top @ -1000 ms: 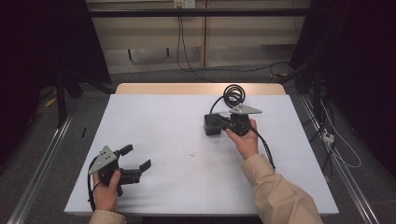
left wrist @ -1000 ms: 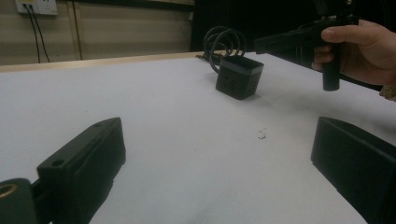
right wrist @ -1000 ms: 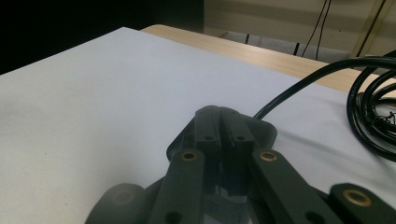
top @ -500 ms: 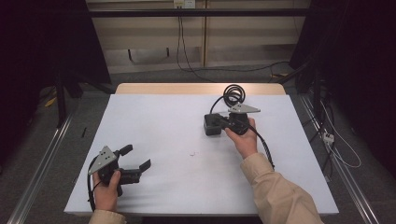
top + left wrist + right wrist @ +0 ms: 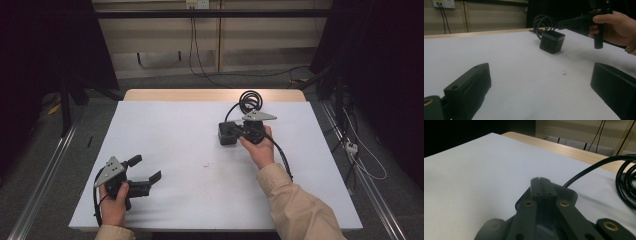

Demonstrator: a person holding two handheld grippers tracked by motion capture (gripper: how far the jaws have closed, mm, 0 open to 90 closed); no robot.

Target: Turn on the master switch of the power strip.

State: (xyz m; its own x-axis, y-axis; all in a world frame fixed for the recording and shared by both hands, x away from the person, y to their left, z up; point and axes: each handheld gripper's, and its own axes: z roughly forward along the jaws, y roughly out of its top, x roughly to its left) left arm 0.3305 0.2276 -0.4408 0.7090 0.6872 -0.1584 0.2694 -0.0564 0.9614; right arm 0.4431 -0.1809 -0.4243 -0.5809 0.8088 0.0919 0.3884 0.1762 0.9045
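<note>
High view: 1 black cube power strip (image 5: pixel 227 134), rigid, light-looking, coiled cord (image 5: pixel 248 101) behind; best taken across flat sides. Right gripper (image 5: pixel 239 131) adjacent, pressed together, empty. Left gripper (image 5: pixel 146 170) well apart, spread.

The right tongs (image 5: pixel 541 180) are pressed together over the white table (image 5: pixel 474 170), apparently gripping nothing.
</note>
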